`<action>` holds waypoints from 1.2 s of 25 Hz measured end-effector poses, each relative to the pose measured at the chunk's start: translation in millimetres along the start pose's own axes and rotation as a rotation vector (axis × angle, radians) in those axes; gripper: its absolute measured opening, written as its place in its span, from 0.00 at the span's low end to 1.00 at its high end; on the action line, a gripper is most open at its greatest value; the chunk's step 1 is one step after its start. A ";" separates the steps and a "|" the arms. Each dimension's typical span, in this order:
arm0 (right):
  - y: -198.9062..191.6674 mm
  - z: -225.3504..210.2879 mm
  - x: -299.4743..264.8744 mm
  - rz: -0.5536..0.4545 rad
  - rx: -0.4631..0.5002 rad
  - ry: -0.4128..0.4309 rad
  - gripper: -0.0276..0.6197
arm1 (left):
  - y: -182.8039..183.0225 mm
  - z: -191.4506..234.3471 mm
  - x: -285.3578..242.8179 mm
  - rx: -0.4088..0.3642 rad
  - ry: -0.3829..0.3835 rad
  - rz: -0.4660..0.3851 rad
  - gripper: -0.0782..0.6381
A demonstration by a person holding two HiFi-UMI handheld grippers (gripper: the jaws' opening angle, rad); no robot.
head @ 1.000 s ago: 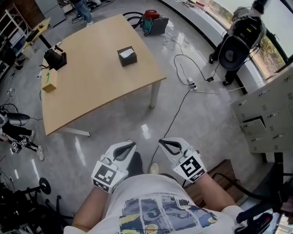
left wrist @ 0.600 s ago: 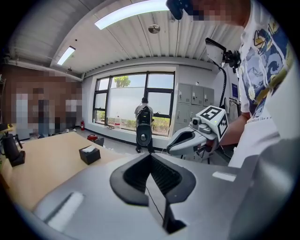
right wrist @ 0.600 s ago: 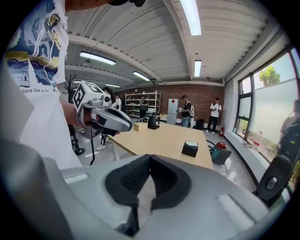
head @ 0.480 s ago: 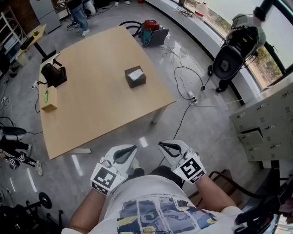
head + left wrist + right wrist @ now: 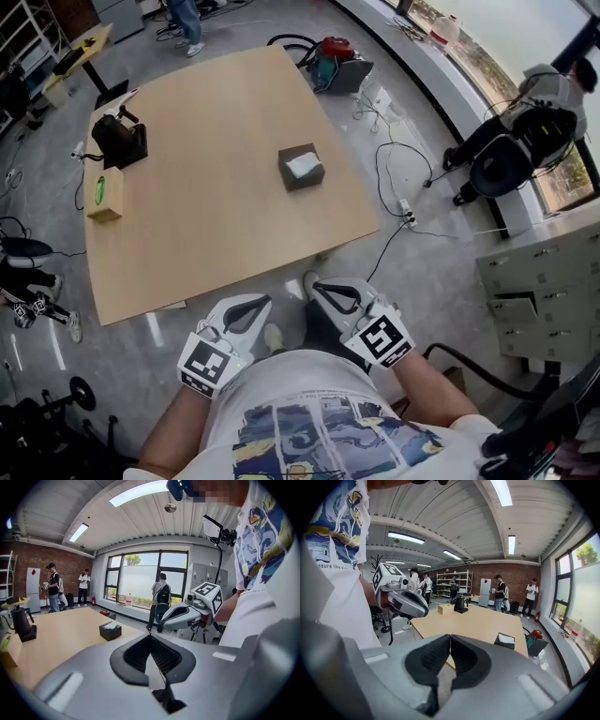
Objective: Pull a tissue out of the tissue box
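While both pairs of tongs hang by the person's waist, short of the pale wooden bench [image 5: 206, 197], nothing of the task looks done. The left tongs [image 5: 265, 300] and the right tongs [image 5: 317, 287] each have their jaws pressed together on nothing. The dark grey square tissue box [image 5: 289, 176] sits near the bench's middle, well apart from both, with a white tissue [image 5: 304, 165] showing at its top. Reaching it, pinching that tissue and drawing it out all remain.

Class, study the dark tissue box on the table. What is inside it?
A white tissue shows through the opening on top of the tissue box. The box walls hide whatever lies beneath it.
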State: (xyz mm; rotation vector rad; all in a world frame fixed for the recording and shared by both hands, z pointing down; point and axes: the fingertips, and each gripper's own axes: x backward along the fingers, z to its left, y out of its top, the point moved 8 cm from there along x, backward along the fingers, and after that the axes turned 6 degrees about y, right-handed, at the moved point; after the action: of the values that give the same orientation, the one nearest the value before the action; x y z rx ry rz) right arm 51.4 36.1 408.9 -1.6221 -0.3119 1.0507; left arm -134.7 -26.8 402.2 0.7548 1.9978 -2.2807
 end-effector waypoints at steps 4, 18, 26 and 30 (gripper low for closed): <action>-1.8 -48.0 -12.9 -0.011 0.032 0.050 0.05 | 11.5 23.3 -33.9 0.021 0.047 0.014 0.11; -33.3 -234.9 -61.7 0.062 0.214 0.144 0.17 | 69.7 66.7 -147.0 0.055 0.192 0.030 0.11; -57.9 -282.1 -115.0 0.159 0.464 0.202 0.24 | 69.9 81.8 -162.1 0.116 0.319 0.044 0.11; -67.2 -291.0 -142.8 0.198 0.571 0.253 0.27 | 72.3 87.8 -164.6 0.136 0.370 0.052 0.11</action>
State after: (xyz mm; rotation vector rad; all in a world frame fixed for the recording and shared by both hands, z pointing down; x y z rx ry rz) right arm 212.6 -226.8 529.1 -1.2561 0.3038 0.9551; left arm 3.9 -171.0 400.7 1.3085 1.9331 -2.4102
